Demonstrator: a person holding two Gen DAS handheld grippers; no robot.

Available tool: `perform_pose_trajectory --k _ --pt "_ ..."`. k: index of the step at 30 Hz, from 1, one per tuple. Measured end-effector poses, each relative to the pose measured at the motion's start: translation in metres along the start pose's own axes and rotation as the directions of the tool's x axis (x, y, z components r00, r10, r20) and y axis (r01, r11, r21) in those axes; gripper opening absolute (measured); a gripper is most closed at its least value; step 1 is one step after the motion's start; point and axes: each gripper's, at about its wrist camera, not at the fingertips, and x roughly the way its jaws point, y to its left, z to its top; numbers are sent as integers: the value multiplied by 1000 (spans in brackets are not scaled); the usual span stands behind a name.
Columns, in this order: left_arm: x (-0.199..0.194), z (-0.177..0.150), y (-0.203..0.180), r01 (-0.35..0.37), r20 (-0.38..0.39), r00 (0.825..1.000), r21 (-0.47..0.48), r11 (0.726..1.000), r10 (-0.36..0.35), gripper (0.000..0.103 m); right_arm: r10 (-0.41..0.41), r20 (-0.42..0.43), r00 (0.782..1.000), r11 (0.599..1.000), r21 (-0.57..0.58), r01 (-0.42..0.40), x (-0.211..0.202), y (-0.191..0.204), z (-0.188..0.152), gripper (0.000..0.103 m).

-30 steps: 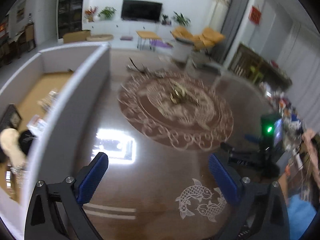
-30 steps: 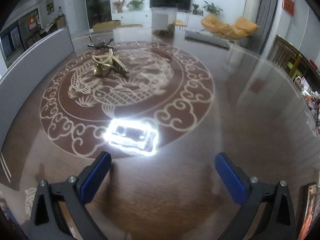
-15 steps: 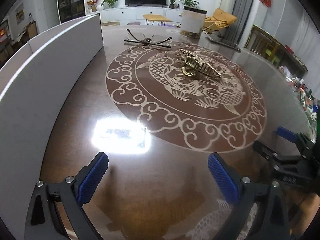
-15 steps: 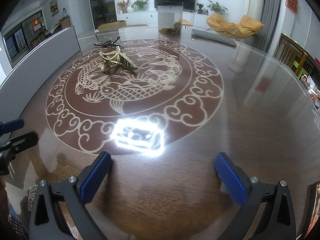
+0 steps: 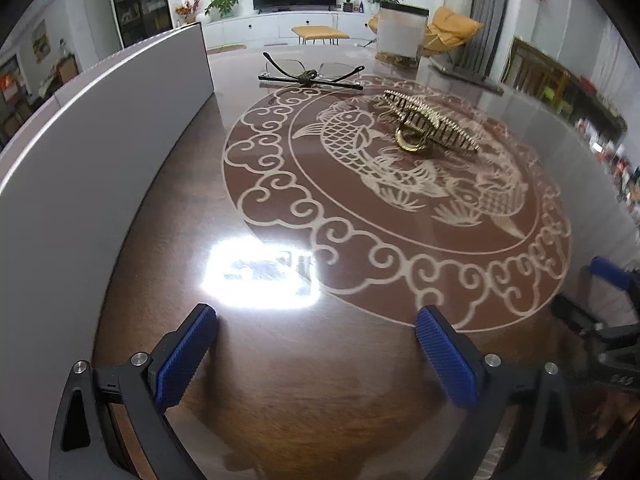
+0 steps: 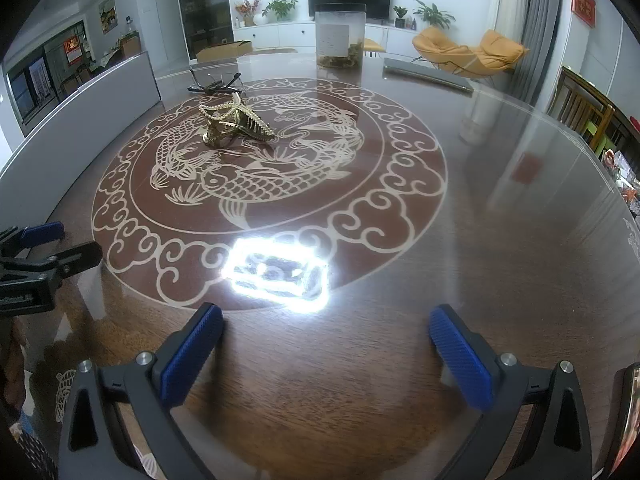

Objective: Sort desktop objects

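A gold claw hair clip lies on the fish medallion of a glossy brown table. Folded black-rimmed glasses lie beyond it, towards the far edge. My left gripper hovers open over the table's near part, well short of the clip, nothing between its blue pads. My right gripper is open too, empty, near the front edge. Each gripper shows at the side of the other's view: the right one's fingertip, the left one's fingertip.
A grey partition wall runs along the table's left side. A clear jar with something at its bottom stands at the far edge, a flat grey device to its right. A bright lamp reflection glares mid-table.
The left gripper has swung from looking over the partition and floor to facing the table, then moved closer to the clip. The right gripper has advanced slightly. Both stayed open.
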Motion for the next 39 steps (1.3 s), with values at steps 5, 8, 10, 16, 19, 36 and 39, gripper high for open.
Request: perform_pose_trajectory --k 5,8,10,16,19,36,39 --pt "5 6 6 3 7 1000 -5 1000 -3 103 0 0 1000 1000 0 0 0 0 0 103" --pt "6 8 6 1 16 1000 -7 1000 -1 103 0 0 1000 1000 0 0 0 0 0 103" --pt "6 7 7 3 26 1000 -5 1000 -3 103 0 0 1000 1000 0 0 0 0 0 103" --pt "6 8 7 7 31 1000 -3 1000 -7 103 0 0 1000 1000 0 0 0 0 0 103" --pt "7 8 8 8 32 999 -4 1000 -8 103 0 0 1000 1000 0 0 0 0 0 103" --pt "8 11 10 5 36 999 -12 1000 -4 103 0 0 1000 1000 -1 0 0 -1 0 103" --pt "8 11 9 0 38 999 -15 1000 0 103 6 -1 1000 1000 -8 -6 4 3 4 103"
